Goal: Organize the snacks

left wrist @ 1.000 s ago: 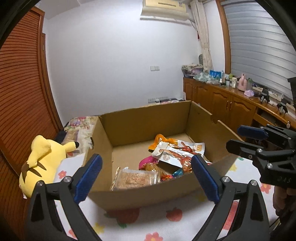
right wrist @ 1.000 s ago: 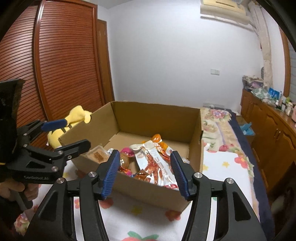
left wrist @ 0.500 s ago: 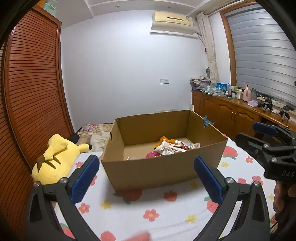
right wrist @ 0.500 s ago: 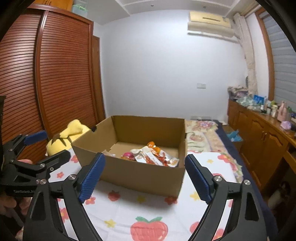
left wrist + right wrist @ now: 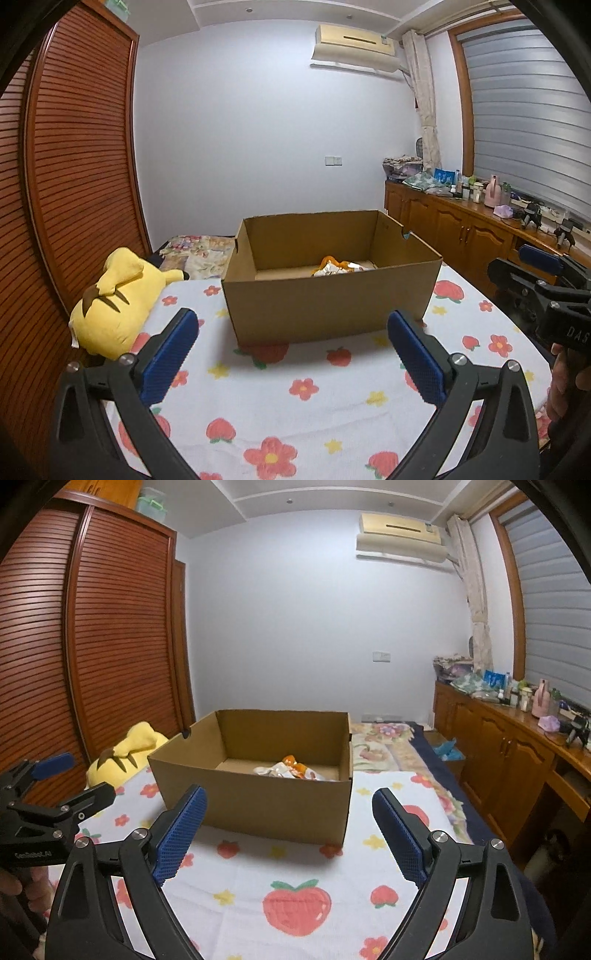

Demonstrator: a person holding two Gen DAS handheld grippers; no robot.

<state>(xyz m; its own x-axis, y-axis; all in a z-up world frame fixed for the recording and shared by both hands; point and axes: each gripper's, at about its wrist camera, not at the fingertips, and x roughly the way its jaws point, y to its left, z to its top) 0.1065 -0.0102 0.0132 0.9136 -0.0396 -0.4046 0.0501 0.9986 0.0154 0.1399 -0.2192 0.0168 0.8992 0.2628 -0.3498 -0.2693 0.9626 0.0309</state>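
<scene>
White cloth (image 5: 295, 413) printed with strawberries and flowers covers the surface in front of both cameras, in a bedroom with a pale wall, one air conditioner (image 5: 354, 48) mounted high up, and a slatted wooden wardrobe (image 5: 92, 657) along the left side. One open cardboard box (image 5: 325, 306) stands on the cloth, ahead of both grippers and apart from them. Inside it, near the far wall, lies a small heap of snack packets (image 5: 291, 770); only their tops show over the near rim, orange and white, and they cannot be counted. One yellow plush toy (image 5: 114, 299) lies on its side to the left of the box, close to the wardrobe. The left gripper (image 5: 291, 354) hangs low over the cloth with its two blue-padded fingers (image 5: 170, 354) spread wide and nothing between them. The right gripper (image 5: 288, 830) is likewise held over the cloth, its two blue pads (image 5: 400, 834) wide apart and holding nothing. A wooden sideboard (image 5: 509, 753) runs along the right wall, its top crowded with bottles and small items too many and too small to count. One patterned quilt (image 5: 384, 746) lies beyond the box.
</scene>
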